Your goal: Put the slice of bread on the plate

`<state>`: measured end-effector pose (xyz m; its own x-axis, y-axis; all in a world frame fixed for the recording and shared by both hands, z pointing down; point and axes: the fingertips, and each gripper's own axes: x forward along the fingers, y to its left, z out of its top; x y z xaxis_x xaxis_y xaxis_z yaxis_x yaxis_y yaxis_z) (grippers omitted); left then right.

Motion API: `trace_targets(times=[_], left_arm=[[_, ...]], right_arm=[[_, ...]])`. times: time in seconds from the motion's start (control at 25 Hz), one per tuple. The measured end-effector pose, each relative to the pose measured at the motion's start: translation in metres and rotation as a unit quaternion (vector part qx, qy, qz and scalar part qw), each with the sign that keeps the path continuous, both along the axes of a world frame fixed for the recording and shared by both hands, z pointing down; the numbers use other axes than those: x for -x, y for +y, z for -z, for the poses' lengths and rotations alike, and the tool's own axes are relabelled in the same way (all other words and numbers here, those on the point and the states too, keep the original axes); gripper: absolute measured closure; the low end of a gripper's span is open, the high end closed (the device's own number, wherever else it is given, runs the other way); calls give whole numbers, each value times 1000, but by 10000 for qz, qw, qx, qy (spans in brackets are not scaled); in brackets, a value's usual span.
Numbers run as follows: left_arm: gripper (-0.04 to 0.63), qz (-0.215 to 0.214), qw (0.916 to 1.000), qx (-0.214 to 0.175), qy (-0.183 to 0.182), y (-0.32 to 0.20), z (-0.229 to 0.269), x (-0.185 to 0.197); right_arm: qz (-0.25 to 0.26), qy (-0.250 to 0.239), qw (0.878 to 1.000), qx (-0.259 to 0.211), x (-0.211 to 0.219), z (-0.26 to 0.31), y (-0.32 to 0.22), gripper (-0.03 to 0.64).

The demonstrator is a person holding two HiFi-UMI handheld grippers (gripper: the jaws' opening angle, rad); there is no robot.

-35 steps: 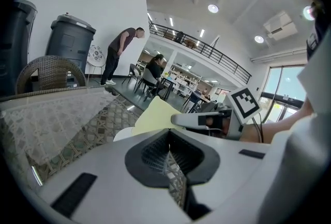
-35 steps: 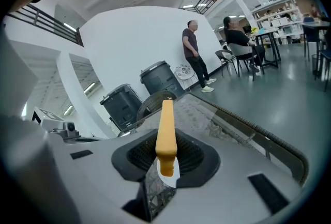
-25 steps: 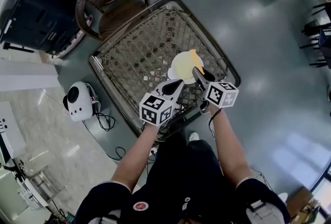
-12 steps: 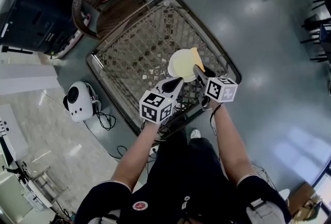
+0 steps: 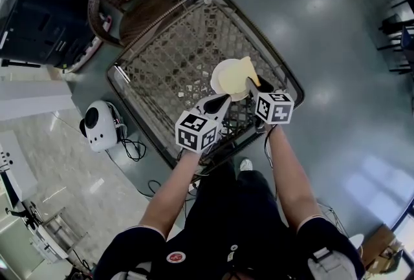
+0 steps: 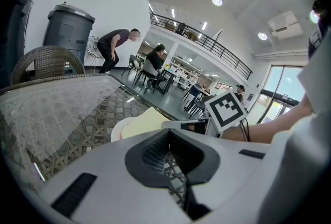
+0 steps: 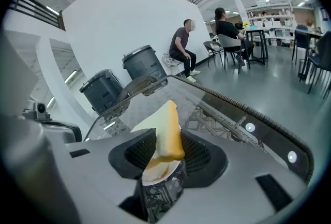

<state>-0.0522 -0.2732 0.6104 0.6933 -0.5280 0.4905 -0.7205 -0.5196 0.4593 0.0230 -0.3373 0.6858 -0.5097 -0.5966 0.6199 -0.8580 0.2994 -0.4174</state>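
Your right hand-held gripper [image 7: 164, 140] is opening around the slice of bread [image 7: 168, 127], which stands edgewise over the plate [image 5: 215, 83] by the worktop's [image 5: 171, 59] near-right edge. It may topple off. Your left hand-held gripper [image 5: 222, 101] is closed and empty.

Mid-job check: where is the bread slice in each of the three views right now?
Head view: bread slice at centre, over the plate, at the tips of the right tongs.
Left gripper view: centre-left, a pale slab over the plate.
Right gripper view: centre, upright between the opening right tongs.
Shared landmark: the white plate.
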Motion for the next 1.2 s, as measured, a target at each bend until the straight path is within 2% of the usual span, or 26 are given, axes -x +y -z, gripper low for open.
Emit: trace_targets(times=[0.48,0.72,0.96,1.2], left_arm=[[588,-8,10000,18,63,-6,-6,-7],[588,0,10000,4,88,-7,-3,-8],[588,-30,9998,-76,157,-6,4,-6],[588,6,9991,-275,310,-8,25,-8]], right_arm=[[-31,296,9995,60,-8,-20,-4,476],[-59,504,9987,-21,-13,-18,-8,442],[-153,346,9991,-181,-15,4,-9,442],[177,-121,9979,-604,-6,56,-3,451]])
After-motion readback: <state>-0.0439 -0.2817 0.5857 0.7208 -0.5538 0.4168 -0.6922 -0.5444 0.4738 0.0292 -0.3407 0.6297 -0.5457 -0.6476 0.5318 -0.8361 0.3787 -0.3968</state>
